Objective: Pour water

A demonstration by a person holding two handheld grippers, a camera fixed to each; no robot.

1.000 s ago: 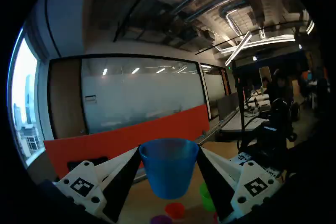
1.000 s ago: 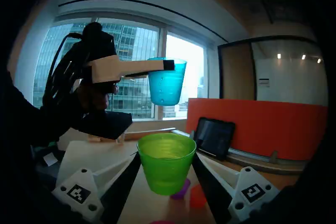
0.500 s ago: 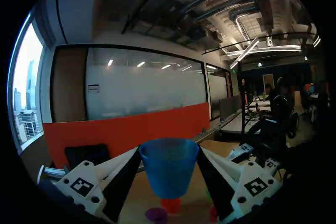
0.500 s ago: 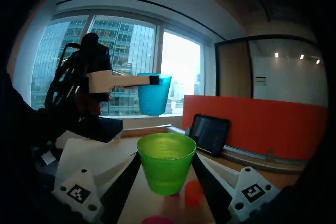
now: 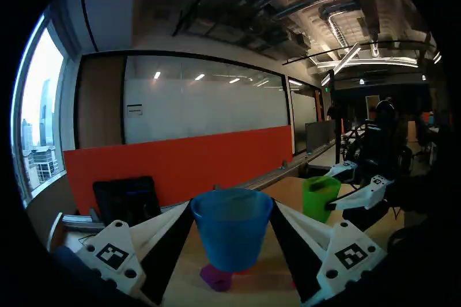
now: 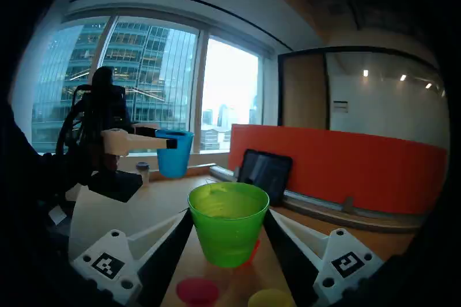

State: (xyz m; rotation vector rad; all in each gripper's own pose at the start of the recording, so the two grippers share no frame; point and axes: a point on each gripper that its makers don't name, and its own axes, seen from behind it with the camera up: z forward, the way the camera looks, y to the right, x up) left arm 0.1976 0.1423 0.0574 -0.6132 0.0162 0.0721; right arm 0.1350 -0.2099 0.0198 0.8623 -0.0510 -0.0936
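My left gripper (image 5: 232,232) is shut on an upright blue cup (image 5: 231,227), held above a wooden table (image 5: 276,275). Farther right in the left gripper view, the right gripper (image 5: 322,194) holds a green cup (image 5: 320,196). In the right gripper view, my right gripper (image 6: 228,231) is shut on that upright green cup (image 6: 228,223), and the left gripper (image 6: 173,147) with the blue cup (image 6: 174,152) is off to the left, lower than the window's middle. I cannot tell whether either cup holds water.
Small cups stand on the table below: purple (image 5: 216,277), pink (image 6: 197,291), yellow (image 6: 269,298). A dark tablet (image 6: 264,172) leans against an orange divider (image 6: 357,163). A small jar (image 6: 142,171) stands by the window sill. Desks and people are far right.
The left gripper and blue cup came down from high against the window to near table height. The right gripper's green cup entered the left gripper view. Both cups stay upright and held.
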